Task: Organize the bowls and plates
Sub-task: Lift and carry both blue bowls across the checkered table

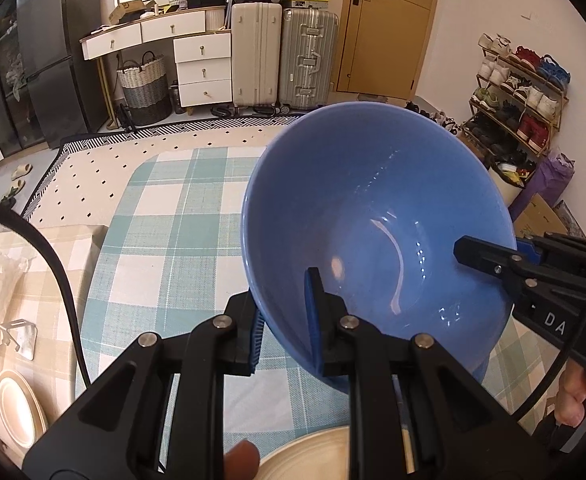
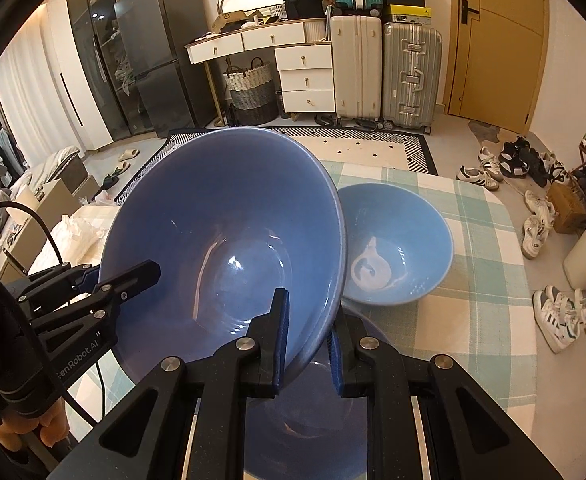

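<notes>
Blue bowl (image 1: 373, 220) pinched by 2 grippers.
Left gripper (image 1: 283, 332) and right gripper (image 2: 309, 344) clamp opposite rim edges; bowl tilted, mouth facing cameras.

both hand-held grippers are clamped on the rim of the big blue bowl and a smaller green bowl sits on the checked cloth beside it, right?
Nearly. The smaller bowl is light blue, not green, as the right wrist view shows. Both the left hand-held gripper and right hand-held gripper do clamp the big blue bowl's rim, above the checked cloth.
</notes>
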### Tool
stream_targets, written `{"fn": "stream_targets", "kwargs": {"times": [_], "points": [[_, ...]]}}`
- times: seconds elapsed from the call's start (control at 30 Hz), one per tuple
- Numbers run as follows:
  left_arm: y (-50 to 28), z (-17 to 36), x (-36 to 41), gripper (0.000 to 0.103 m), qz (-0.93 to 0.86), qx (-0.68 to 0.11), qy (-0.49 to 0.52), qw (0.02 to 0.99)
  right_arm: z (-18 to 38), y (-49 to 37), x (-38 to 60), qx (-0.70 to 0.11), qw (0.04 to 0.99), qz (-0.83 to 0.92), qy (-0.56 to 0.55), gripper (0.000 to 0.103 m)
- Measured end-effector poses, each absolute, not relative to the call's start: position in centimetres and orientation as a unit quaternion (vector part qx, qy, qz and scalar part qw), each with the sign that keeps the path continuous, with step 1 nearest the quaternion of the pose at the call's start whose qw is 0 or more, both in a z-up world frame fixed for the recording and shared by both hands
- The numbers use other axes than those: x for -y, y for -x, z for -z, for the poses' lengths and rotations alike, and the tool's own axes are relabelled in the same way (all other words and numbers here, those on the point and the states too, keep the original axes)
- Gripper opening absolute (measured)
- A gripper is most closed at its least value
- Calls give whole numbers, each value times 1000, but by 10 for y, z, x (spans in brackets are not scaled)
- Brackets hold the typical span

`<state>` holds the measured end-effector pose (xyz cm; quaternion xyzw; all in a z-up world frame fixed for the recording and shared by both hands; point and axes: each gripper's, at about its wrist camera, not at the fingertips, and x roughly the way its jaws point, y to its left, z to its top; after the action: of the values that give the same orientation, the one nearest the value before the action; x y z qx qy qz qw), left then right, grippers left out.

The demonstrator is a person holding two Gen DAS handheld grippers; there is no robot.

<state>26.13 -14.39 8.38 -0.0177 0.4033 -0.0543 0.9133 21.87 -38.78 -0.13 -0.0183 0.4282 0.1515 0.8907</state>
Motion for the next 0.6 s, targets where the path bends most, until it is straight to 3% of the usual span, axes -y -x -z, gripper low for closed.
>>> {"fn": "stream_targets", "kwargs": {"times": [0.6], "points": [[-237, -78, 181, 16, 64, -417, 3, 907, 10, -190, 413, -431, 892, -135, 8, 17]]}}
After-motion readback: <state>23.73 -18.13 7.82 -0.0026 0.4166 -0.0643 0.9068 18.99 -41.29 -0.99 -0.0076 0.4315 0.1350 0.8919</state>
